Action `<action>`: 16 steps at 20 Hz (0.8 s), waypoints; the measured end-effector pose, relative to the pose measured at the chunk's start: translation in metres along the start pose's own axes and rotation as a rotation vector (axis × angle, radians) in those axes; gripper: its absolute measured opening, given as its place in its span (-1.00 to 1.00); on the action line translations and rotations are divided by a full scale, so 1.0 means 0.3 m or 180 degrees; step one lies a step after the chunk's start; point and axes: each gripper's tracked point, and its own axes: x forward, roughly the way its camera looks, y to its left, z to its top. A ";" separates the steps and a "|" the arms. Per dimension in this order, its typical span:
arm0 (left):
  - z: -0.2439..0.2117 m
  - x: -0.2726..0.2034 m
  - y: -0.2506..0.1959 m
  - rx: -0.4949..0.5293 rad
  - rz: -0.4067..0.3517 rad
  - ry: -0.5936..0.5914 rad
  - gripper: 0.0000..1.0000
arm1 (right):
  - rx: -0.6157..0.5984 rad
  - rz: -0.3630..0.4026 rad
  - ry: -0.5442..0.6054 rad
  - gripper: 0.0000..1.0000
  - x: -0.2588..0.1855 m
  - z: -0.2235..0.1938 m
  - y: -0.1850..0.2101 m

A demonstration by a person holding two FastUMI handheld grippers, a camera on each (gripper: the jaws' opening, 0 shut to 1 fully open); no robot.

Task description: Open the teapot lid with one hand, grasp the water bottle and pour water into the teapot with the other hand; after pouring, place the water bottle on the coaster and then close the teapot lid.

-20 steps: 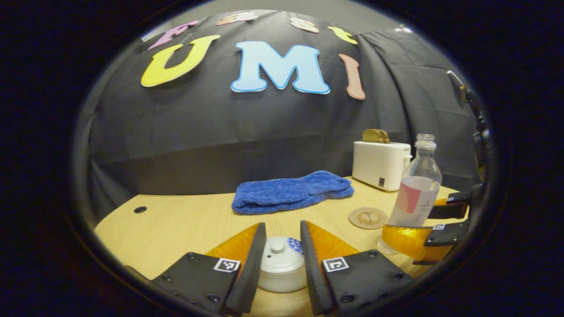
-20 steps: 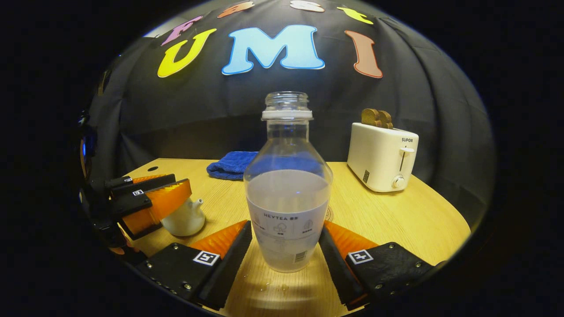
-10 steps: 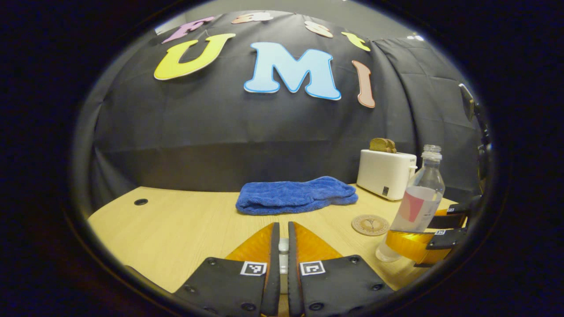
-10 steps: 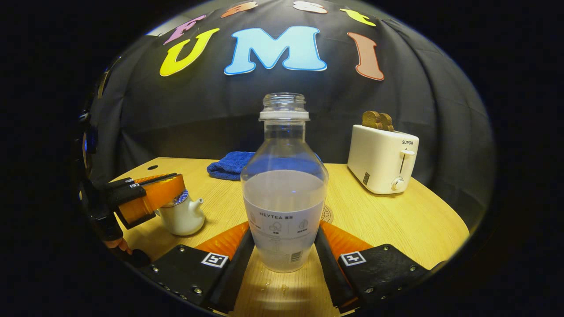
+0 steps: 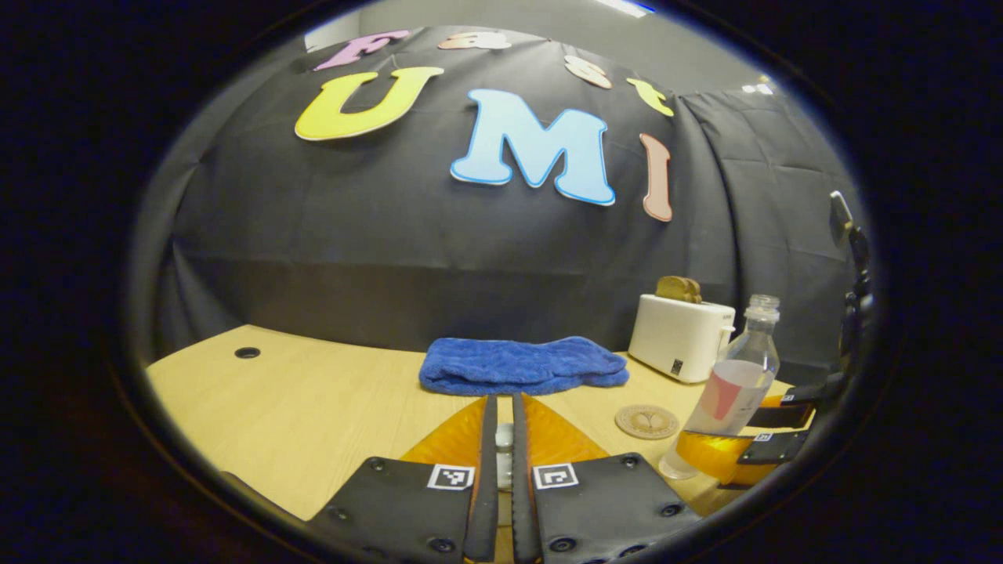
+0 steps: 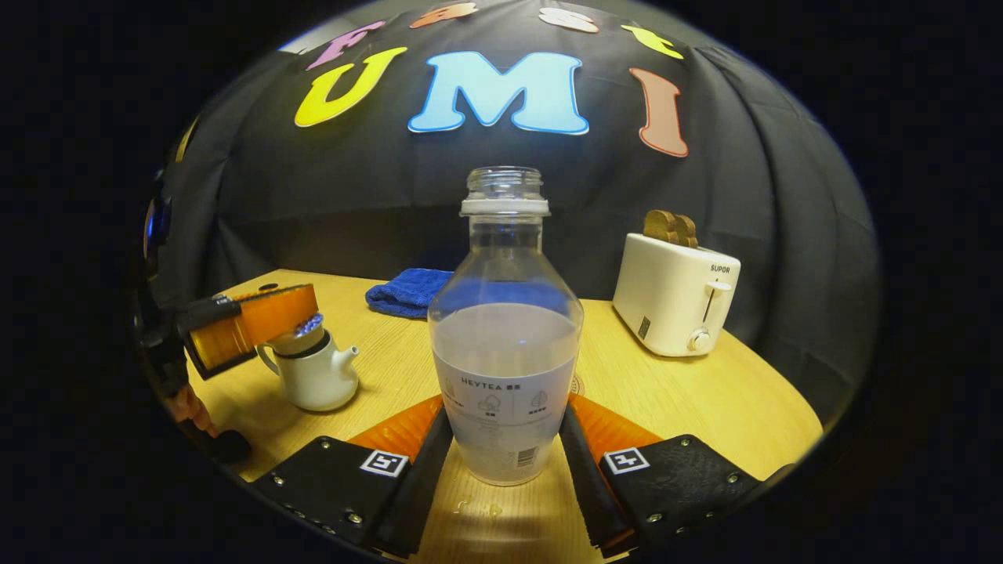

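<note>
In the right gripper view the clear water bottle (image 6: pixel 505 345), uncapped and about half full, stands on the table between my right gripper's (image 6: pixel 505 427) fingers, which press on both its sides. To the left sits the white teapot (image 6: pixel 315 380). Its lid (image 6: pixel 304 337) hangs just above the pot's dark rim, held by my left gripper (image 6: pixel 302 313). In the left gripper view my left gripper (image 5: pixel 504 403) is shut on the lid's white knob (image 5: pixel 504 439). The bottle (image 5: pixel 733 384) stands at the right inside the right gripper (image 5: pixel 721 427). The round coaster (image 5: pixel 647 421) lies beside it.
A folded blue towel (image 5: pixel 521 364) lies at the back of the wooden table (image 5: pixel 313 399). A white toaster (image 6: pixel 675 301) with toast in it stands at the back right. A small hole (image 5: pixel 247 352) marks the table's far left corner. A hand (image 6: pixel 192 407) holds the left gripper.
My left gripper closed on the lid's knob and lifted the lid off the teapot. My right gripper's fingers closed in onto the bottle, which stayed in place.
</note>
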 end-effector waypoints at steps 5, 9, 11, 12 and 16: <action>0.016 -0.053 0.038 -0.0026 -0.0031 0.0006 -0.70 | -0.0671 -0.0321 -0.0045 0.51 -0.028 0.026 -0.038; 0.022 -0.121 0.150 0.0064 0.0008 -0.0004 -0.77 | -0.1127 -0.0346 0.0193 0.51 -0.042 -0.019 -0.027; 0.024 -0.155 0.226 0.0038 0.0065 -0.0056 -0.73 | -0.1376 -0.0419 0.0255 0.51 -0.048 -0.010 -0.040; 0.025 -0.173 0.263 0.0002 0.0101 -0.0087 -0.73 | -0.1552 -0.0492 0.0269 0.51 -0.052 0.001 -0.050; 0.047 -0.196 0.358 -0.0051 0.0241 -0.0199 -0.71 | -0.2208 -0.0676 0.0304 0.51 -0.042 0.028 -0.045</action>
